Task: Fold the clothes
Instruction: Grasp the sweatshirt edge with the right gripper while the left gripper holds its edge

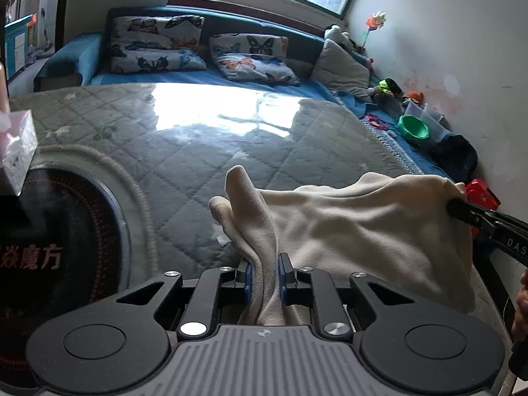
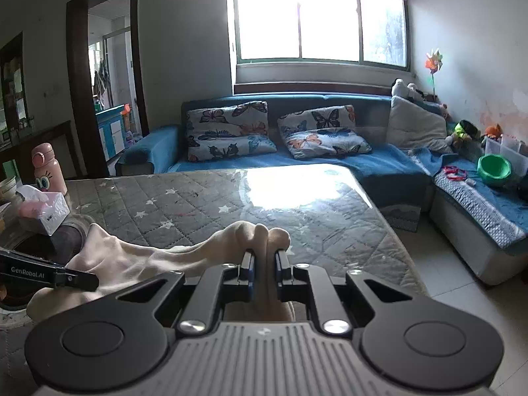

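You have one cream garment (image 1: 346,217) in play, and two grippers on it: the left gripper (image 1: 265,275) and the right gripper (image 2: 264,274). One grey quilted table (image 2: 204,204) lies under it. On the one blue sofa (image 2: 379,165) you can count two butterfly pillows (image 2: 227,132) and one plain grey cushion (image 2: 415,125). One green bowl (image 2: 494,169), one pinwheel (image 2: 433,61), one tissue box (image 2: 49,211), one pink bottle (image 2: 46,168). Small toys by the wall: count unclear.

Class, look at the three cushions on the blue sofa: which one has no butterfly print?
The plain grey cushion at the sofa's right end, by the corner; the other two carry butterflies.
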Available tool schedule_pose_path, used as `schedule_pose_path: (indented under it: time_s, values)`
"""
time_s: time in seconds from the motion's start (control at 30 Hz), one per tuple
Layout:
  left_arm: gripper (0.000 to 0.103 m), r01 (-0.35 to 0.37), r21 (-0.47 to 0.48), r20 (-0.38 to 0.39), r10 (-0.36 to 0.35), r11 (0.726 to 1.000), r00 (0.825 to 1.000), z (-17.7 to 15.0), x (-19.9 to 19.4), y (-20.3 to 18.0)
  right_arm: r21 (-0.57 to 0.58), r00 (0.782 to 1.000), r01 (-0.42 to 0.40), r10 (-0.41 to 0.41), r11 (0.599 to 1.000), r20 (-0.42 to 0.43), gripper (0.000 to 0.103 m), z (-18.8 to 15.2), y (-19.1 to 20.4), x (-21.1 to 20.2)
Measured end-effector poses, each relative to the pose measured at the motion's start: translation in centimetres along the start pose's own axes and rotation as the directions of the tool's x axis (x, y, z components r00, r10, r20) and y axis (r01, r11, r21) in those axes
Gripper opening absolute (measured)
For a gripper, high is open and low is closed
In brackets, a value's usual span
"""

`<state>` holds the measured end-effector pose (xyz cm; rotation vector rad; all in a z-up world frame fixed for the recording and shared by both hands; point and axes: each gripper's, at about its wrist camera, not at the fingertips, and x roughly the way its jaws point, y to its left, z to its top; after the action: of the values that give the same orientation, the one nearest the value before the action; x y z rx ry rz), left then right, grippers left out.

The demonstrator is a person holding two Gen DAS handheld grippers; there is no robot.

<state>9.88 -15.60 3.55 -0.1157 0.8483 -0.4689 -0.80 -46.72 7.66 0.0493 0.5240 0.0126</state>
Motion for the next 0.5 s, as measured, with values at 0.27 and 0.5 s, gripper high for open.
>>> schedule_pose_path:
  time_s: [0.27,0.5]
  values:
    - [0.015,0.025,0.022,0.037,-0.026,0.999,0.999,0.5,-1.3,-1.8,-0.022,0.997,0.015,-0.013,1.000,0.072,0.010,0.9,0.1,-2.7]
    - [0.015,0.042,0.044,0.071,-0.045,0.998,0.996,0.7,-3.3,-3.3,-0.040,0.991,0.029,-0.023,0.999,0.135,0.010,1.8,0.3,-5.5]
